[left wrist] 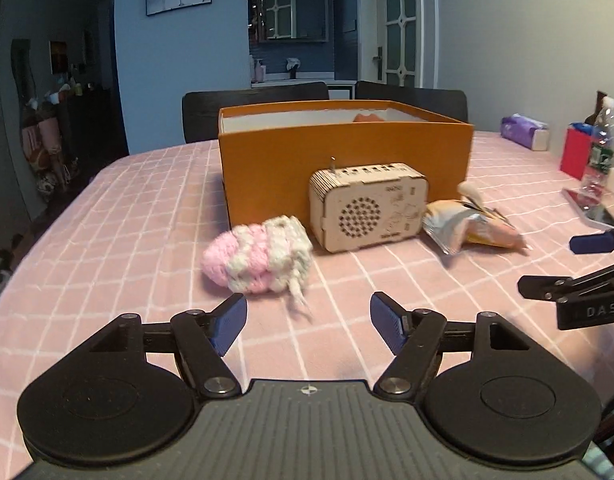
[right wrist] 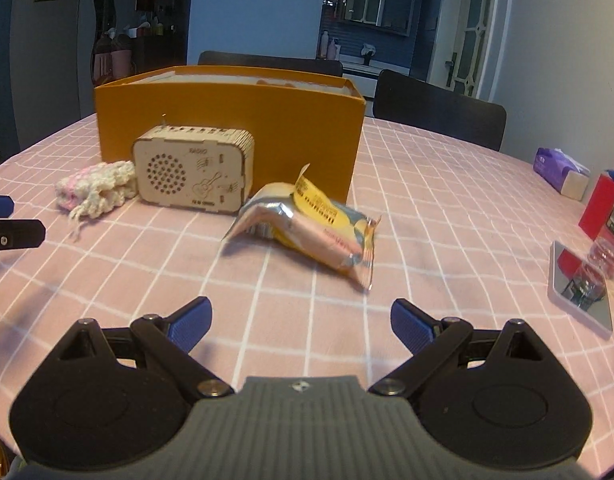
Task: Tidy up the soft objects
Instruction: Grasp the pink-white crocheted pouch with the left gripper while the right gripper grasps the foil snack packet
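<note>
Knit pouch (left wrist: 257, 258), pink and white, lies on the pink checked bench (left wrist: 127, 208) just left of the wooden radio box (left wrist: 369, 206), near the orange box (left wrist: 343, 148). Snack packet (right wrist: 307, 226) lies right of the radio box. Left claw (left wrist: 307, 326) is spread wide and empty, near side of the pouch. Right claw (right wrist: 301, 322) is spread wide and empty, near side of the packet.

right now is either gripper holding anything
No. The left gripper and right gripper are both open and empty, short of the knit and packet.
</note>
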{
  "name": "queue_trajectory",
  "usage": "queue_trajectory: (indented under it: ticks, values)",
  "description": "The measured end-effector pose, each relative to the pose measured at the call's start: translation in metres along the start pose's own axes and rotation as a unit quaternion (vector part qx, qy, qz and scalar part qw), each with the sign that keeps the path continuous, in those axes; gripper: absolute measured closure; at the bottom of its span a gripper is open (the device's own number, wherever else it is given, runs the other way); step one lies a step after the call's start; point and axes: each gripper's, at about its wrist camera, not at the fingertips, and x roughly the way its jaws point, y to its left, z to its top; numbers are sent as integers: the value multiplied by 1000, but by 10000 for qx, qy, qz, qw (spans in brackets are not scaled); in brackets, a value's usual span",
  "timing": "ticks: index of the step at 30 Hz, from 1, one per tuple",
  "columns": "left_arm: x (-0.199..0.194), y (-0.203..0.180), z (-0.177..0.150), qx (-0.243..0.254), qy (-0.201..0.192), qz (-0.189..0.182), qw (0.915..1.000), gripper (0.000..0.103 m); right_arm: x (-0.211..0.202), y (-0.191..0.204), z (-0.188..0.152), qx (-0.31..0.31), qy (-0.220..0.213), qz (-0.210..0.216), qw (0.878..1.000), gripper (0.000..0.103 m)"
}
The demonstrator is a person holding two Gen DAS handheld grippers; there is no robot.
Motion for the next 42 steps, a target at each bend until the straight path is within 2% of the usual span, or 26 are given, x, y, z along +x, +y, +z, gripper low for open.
queue_trajectory:
  ticks: [5,9,14,24,27,31,32,34,38,39,42]
  values:
    - [28,-7,13,491,199,385,9979,20,22,2,15,-239,75,15,9997,9]
    - [46,-10,19,884,320,516,9942,20,41,6,24,-653,184,-129,9976,9]
    - [62,-8,27,950,475,410,9935,20,63,5,31,-840,330,-235,9956,9]
    - [94,-8,28,1289,808,703,9859,20,83,11,38,-1126,159,-297,9931,10]
    - [95,-2,29,1030,799,635,9894,22,85,13,39,-1114,110,-258,9934,12]
    - [95,5,29,711,812,514,9928,27,85,14,39,-1001,110,-74,9949,30]
    - [95,6,29,702,804,507,9930,29,84,16,39,-1031,96,-90,9946,32]
    - [95,6,28,699,787,507,9931,32,83,21,37,-1102,61,-145,9938,44]
    - [91,3,26,755,728,545,9930,37,80,29,33,-1300,-8,-244,9912,54]
    - [90,2,25,775,714,554,9929,38,81,31,32,-1398,-9,-393,9894,64]
    - [88,-1,24,820,711,573,9924,43,79,35,29,-1550,-44,-465,9868,68]
